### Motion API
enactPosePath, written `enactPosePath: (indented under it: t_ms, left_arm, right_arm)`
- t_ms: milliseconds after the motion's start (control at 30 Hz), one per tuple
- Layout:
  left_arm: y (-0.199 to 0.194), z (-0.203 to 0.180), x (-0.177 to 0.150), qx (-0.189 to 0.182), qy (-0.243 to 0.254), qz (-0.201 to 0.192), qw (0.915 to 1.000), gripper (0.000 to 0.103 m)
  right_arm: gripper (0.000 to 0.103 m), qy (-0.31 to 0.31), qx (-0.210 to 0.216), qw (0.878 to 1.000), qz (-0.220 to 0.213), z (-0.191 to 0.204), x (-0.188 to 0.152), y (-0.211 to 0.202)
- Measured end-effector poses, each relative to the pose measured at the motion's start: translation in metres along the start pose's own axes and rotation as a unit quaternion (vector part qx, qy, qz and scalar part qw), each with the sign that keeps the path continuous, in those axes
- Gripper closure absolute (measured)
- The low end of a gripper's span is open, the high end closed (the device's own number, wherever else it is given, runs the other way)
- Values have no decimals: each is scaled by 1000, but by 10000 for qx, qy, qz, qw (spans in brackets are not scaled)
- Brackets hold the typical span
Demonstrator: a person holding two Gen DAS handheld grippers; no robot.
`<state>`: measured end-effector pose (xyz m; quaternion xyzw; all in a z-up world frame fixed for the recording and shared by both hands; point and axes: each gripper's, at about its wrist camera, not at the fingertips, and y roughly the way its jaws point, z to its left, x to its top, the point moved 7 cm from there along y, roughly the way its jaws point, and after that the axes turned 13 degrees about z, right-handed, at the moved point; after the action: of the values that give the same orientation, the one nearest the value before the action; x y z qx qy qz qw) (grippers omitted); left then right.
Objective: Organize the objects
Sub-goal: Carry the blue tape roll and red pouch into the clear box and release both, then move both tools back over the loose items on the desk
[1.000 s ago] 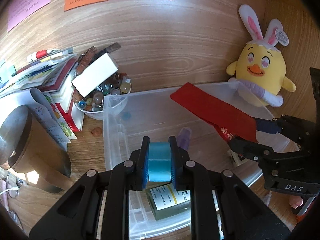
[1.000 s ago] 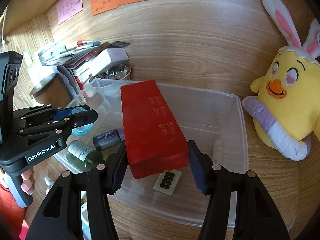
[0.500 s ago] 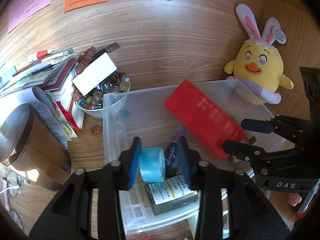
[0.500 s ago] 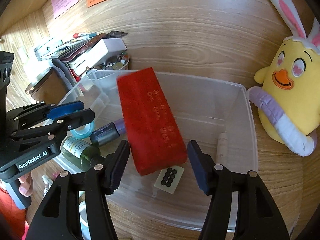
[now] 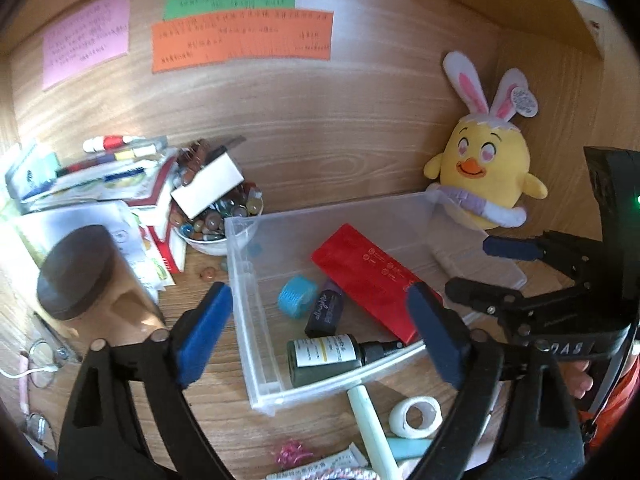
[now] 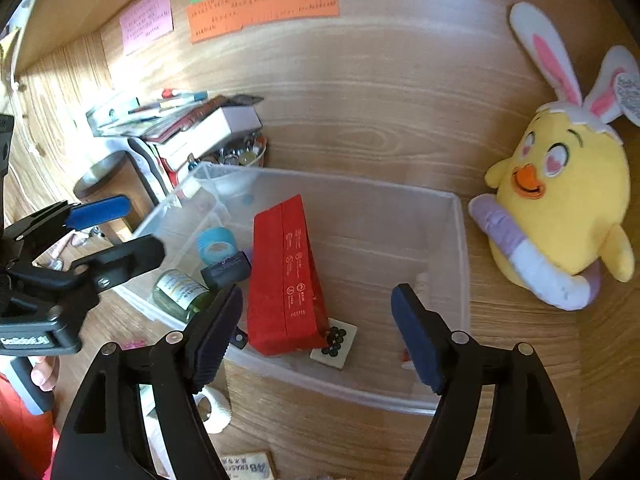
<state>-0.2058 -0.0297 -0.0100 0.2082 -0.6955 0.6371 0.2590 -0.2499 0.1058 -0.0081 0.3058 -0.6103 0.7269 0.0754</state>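
Observation:
A clear plastic bin (image 5: 256, 320) (image 6: 460, 240) sits on the wooden desk. Inside it lie a red box (image 5: 372, 280) (image 6: 286, 276), a blue tape roll (image 5: 295, 295) (image 6: 216, 245), a dark purple tube (image 5: 325, 314) (image 6: 226, 270) and a green bottle (image 5: 324, 360) (image 6: 180, 292). A mahjong tile (image 6: 334, 343) lies beside the red box. My left gripper (image 5: 320, 332) is open and empty, above the bin's front. My right gripper (image 6: 316, 332) is open and empty, above the bin's near wall; it also shows in the left wrist view (image 5: 476, 268).
A yellow chick plush (image 5: 486, 176) (image 6: 560, 208) stands right of the bin. A bowl of beads (image 5: 216, 228), a white box and stacked booklets (image 5: 100, 184) sit at the left, beside a brown cup (image 5: 84, 280). A white tape roll (image 5: 416, 416), tubes and small items lie in front.
Both grippers opened and pulled back upward. The blue tape roll left my left gripper and the red box left my right gripper; both now lie in the bin.

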Motion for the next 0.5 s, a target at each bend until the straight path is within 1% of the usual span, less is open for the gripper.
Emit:
enactPosePath:
  t_ms: [133,300,500]
  left_arm:
    - [-15,2,-9,92,65,-73,9999,6]
    - [-26,7,-26,99,68,-29,9999,4]
    - [-29,12,-56,114,73,140,9998,4]
  right_arm:
    - [21,32,-49,9999,-149,-3,-5,-15]
    - [21,127,-14,9996,-267,-9,-16,-29]
    - [21,236,-133,9991,-339,-19,-32,-39]
